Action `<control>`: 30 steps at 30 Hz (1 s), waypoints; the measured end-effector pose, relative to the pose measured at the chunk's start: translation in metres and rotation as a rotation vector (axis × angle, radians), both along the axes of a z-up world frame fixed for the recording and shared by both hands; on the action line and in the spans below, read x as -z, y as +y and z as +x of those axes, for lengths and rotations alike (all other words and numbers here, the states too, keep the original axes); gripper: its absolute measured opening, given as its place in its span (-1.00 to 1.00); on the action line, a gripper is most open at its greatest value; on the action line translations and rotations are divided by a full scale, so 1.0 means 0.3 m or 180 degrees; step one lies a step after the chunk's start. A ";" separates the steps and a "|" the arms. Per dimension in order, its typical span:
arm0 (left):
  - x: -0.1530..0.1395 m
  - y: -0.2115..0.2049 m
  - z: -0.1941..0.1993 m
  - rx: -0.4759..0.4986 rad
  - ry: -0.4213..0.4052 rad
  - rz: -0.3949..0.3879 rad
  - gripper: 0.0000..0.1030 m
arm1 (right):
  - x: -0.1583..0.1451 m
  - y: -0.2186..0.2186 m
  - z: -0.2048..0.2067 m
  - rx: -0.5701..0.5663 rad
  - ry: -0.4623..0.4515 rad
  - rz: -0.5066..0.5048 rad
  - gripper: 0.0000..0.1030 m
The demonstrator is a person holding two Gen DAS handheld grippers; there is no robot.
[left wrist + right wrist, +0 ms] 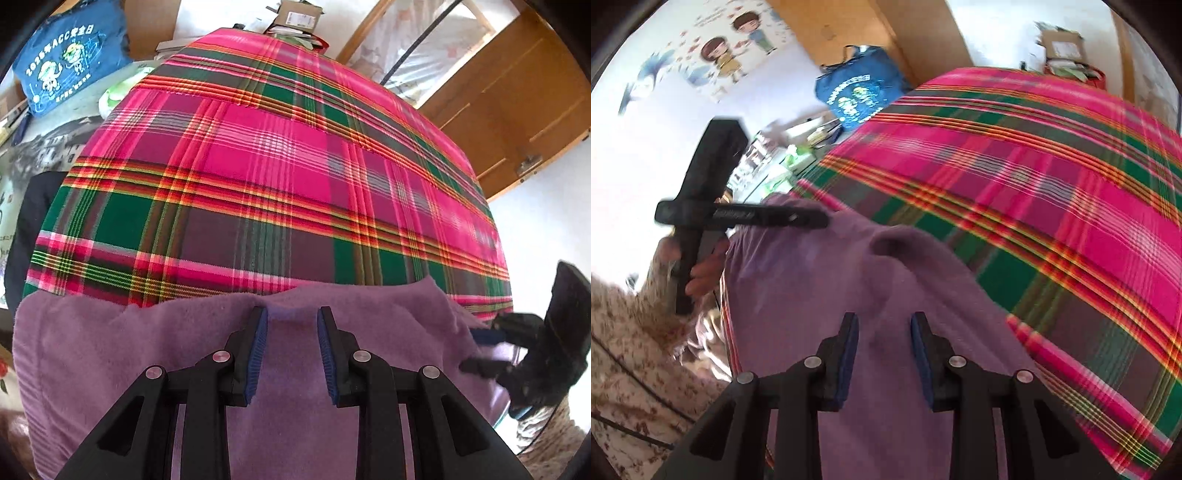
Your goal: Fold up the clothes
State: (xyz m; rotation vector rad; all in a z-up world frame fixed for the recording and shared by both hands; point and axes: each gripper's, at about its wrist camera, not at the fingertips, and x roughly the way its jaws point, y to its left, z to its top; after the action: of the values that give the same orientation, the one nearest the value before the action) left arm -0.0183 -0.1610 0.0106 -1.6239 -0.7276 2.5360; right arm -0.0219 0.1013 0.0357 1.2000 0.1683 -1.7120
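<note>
**Folding a purple garment on a plaid cloth**

Lying at the near edge of the plaid cloth point(280, 192), the purple fleece garment point(110, 354) is the thing to fold. It has a soft bump and a small hollow in its far part, seen in the right wrist view.

The left claw point(291, 332) points down over the middle of the garment. Its blue pads point(258, 354) stand partly apart, with purple fabric showing in the gap; I cannot tell if they press the fabric. The right claw point(884, 334) is also over the garment, jaws partly apart, and there too I cannot tell if anything is pinched.

A hand point(701, 269) with a patterned sleeve point(624, 332) holds the left claw's handle. Beyond the cloth stand a blue bag point(70, 51), a cardboard box point(299, 14) and a wooden door point(517, 110).
</note>
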 end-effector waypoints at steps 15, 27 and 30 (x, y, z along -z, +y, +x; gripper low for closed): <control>0.015 -0.022 -0.014 -0.0035 0.0040 0.0107 -0.44 | -0.028 -0.016 -0.008 -0.0045 -0.0030 0.0009 -0.57; 0.015 -0.025 -0.016 -0.0063 0.0053 0.0119 -0.41 | 0.000 -0.049 -0.063 -0.0156 0.0300 0.0294 -0.57; 0.015 -0.027 -0.014 -0.0066 0.0057 0.0110 -0.40 | 0.025 -0.076 -0.078 -0.0221 0.0238 0.0289 -0.57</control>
State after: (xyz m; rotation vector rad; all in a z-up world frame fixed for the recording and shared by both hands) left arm -0.0225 -0.1690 0.0062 -1.5893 -0.7862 2.5339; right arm -0.0453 0.0784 0.0283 1.1830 0.3325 -1.7047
